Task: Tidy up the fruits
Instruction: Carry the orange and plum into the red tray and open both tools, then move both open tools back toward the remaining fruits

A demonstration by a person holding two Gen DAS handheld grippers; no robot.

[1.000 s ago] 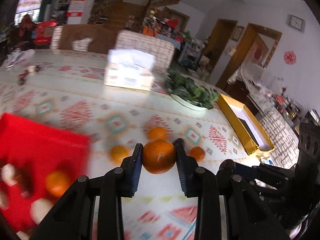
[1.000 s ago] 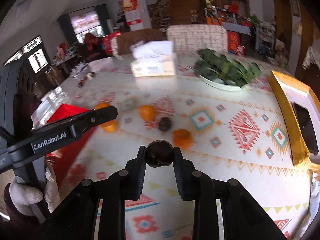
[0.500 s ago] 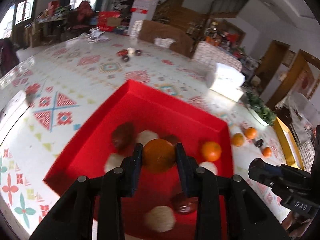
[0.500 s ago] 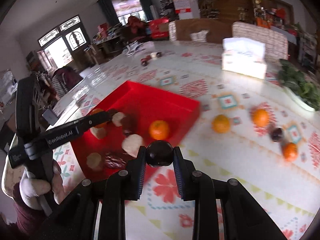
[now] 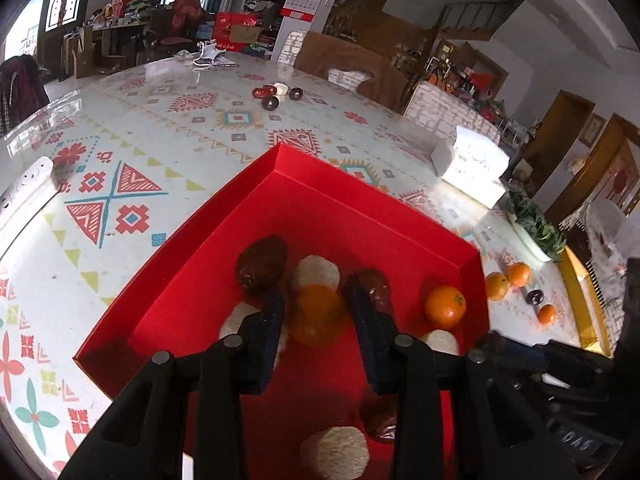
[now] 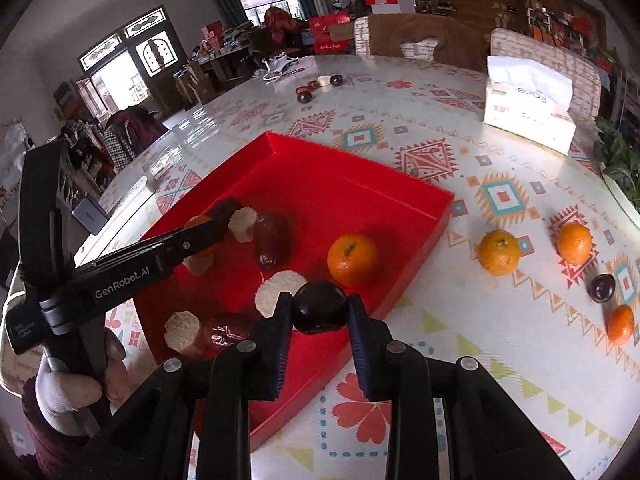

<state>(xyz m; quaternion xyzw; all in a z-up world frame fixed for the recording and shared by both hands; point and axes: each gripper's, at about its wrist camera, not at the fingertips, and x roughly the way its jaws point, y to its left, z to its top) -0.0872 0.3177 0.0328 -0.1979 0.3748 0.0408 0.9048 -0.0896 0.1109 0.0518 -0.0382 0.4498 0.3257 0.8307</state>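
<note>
A red tray holds an orange, dark red fruits and pale round pieces. My left gripper is over the tray with its jaws spread; a blurred orange sits loose between them, dropping free. My right gripper is shut on a dark plum just above the tray's near edge. The left gripper also shows in the right wrist view. Three oranges and a dark plum lie on the table right of the tray.
A tissue box and a plate of greens stand at the far right. A yellow box lies beyond the loose oranges. Small dark fruits sit at the far side of the patterned table.
My left gripper has opened over the tray and let go of the orange. My right gripper has moved closer to the tray with the plum.
</note>
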